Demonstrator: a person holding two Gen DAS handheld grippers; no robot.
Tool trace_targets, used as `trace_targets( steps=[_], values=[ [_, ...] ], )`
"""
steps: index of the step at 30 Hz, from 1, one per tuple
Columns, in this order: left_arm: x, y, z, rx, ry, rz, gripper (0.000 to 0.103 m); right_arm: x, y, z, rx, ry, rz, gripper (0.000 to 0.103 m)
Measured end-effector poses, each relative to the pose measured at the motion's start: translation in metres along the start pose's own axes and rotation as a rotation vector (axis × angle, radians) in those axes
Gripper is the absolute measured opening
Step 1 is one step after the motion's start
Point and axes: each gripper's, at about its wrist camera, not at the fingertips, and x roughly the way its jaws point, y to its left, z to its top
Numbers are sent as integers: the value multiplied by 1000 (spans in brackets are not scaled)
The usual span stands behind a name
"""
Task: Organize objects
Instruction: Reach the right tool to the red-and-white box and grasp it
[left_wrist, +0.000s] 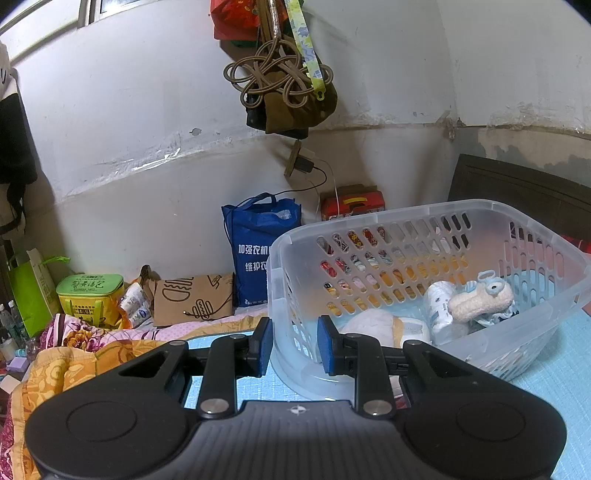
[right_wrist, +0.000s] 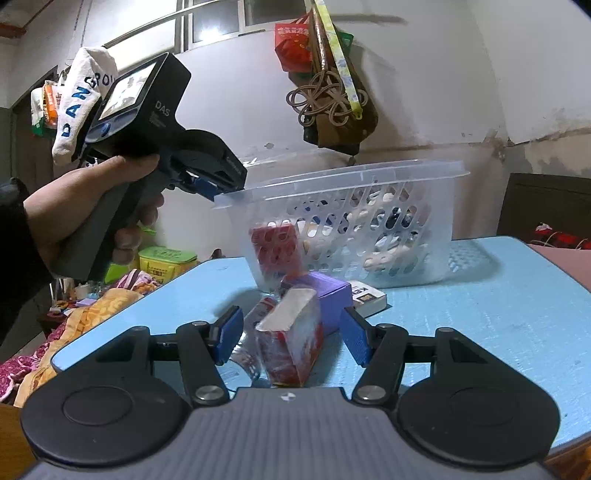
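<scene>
A clear plastic basket (left_wrist: 436, 214) stands tilted on the blue table (left_wrist: 554, 387) with soft toys (left_wrist: 480, 301) inside. My left gripper (left_wrist: 294, 341) is shut on the basket's near-left rim and lifts that side; it also shows in the right wrist view (right_wrist: 210, 188) at the basket rim (right_wrist: 332, 175). My right gripper (right_wrist: 291, 338) is open around a red box with a white end (right_wrist: 291, 339) lying on the table. A bottle (right_wrist: 251, 332), a purple box (right_wrist: 325, 295) and a white box (right_wrist: 367, 297) lie beside it.
A red box (right_wrist: 275, 247) shows through the basket wall. Floral bedding (left_wrist: 74, 350), a blue bag (left_wrist: 255, 251), a brown paper bag (left_wrist: 192, 299) and a green box (left_wrist: 90, 295) lie left of the table. Bags (left_wrist: 284, 92) hang on the wall.
</scene>
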Motion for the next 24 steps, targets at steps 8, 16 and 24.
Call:
trace_targets(
  steps=[8, 16, 24],
  values=[
    [0, 0, 0, 3, -1, 1, 30, 18, -5, -7, 2, 79, -8, 34],
    [1, 0, 0, 2, -1, 1, 30, 1, -10, -1, -22, 30, -47, 31],
    [0, 0, 0, 1, -1, 2, 30, -13, -30, 12, -4, -17, -93, 30]
  ],
)
